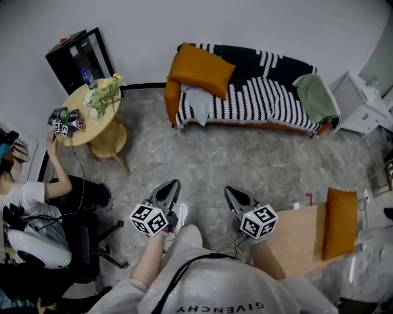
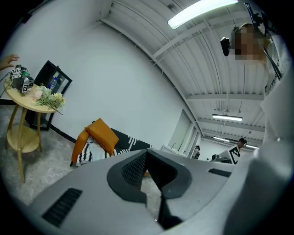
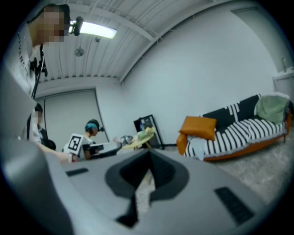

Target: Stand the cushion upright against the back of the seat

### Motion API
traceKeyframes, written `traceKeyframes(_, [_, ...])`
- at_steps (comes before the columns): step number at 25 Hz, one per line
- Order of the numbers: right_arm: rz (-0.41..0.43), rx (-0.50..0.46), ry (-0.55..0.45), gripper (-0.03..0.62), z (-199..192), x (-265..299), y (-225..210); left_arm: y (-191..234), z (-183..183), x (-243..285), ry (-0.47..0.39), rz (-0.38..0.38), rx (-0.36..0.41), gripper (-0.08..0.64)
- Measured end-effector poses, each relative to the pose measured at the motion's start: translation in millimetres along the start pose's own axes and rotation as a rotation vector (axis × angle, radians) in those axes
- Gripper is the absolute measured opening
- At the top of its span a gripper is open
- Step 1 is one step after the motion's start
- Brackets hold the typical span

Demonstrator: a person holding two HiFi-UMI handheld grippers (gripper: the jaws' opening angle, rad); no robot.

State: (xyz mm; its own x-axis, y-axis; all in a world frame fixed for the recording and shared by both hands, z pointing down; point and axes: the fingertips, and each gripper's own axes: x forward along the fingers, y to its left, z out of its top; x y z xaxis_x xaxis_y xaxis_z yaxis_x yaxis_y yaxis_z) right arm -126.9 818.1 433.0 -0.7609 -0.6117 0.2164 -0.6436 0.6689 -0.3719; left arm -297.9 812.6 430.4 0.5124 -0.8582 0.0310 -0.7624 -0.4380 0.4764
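It looks like a recording lab dressed as a living room. A striped sofa (image 1: 258,86) and a round wooden tabletop (image 1: 98,130) with flowers (image 1: 103,95) stand under a bare industrial ceiling with tube lights (image 2: 202,11). Spare marker-cube grippers (image 1: 66,121) lie beside a seated person (image 1: 24,196) wearing a headset.

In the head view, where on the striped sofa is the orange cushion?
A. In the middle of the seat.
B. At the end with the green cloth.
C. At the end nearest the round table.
C: the orange cushion lies at the striped sofa's end nearest the round table.
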Motion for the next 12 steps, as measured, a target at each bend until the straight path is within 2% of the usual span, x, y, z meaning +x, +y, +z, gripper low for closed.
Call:
traceKeyframes(6, [0.003, 0.012, -0.016, 0.017, 12, 20, -20, 16, 5, 25, 0.001, -0.001, 0.000, 0.025])
traceKeyframes(12, [-0.017, 0.015, -0.016, 0.017, 34, 58, -49, 49, 19, 73, 0.010, -0.019, -0.016, 0.025])
